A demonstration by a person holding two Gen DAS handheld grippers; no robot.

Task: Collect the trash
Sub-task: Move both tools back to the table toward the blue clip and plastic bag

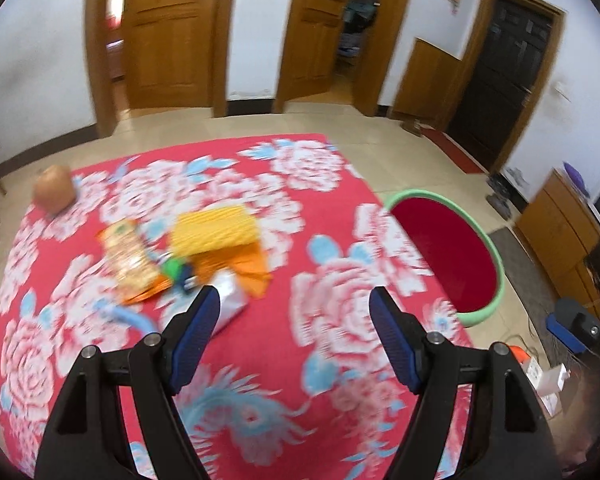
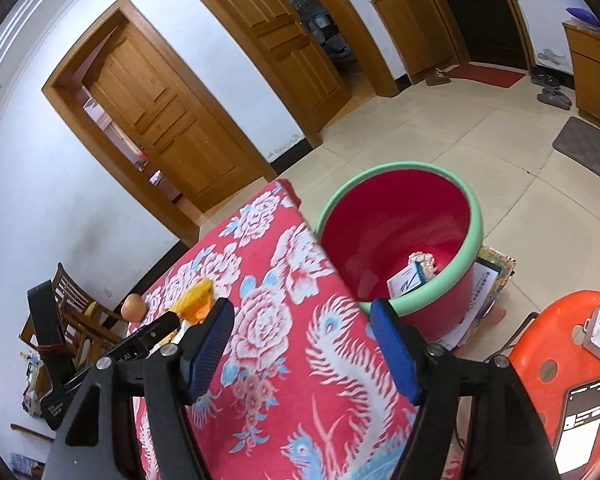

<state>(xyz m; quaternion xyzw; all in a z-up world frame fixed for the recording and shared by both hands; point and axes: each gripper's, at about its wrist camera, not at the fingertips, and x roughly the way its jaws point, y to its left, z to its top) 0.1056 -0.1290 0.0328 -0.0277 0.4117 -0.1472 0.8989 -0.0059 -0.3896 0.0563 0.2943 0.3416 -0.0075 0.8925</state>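
From the left wrist, the left gripper (image 1: pixel 294 300) hangs spread and empty over the red flowered cloth (image 1: pixel 284 344). The trash lies just ahead in a loose heap: a silver packet (image 1: pixel 230 298), an orange snack bag (image 1: pixel 130 258) and a yellow wrapper (image 1: pixel 216 228). All look light, crinkly and slippery; a free edge seems the best hold. An onion (image 1: pixel 55 188) sits well apart.

From the right wrist, the right gripper (image 2: pixel 302 320) is also spread, holding nothing. The bin (image 2: pixel 396 240) stands beside the table with a carton (image 2: pixel 407 281) inside; an orange stool (image 2: pixel 560 344) is near.

Right gripper (image 2: pixel 302 316) jaws apart over floral tablecloth (image 2: pixel 300 360) — red bin (image 2: pixel 396 224) beside table, white box (image 2: pixel 407 281) inside.
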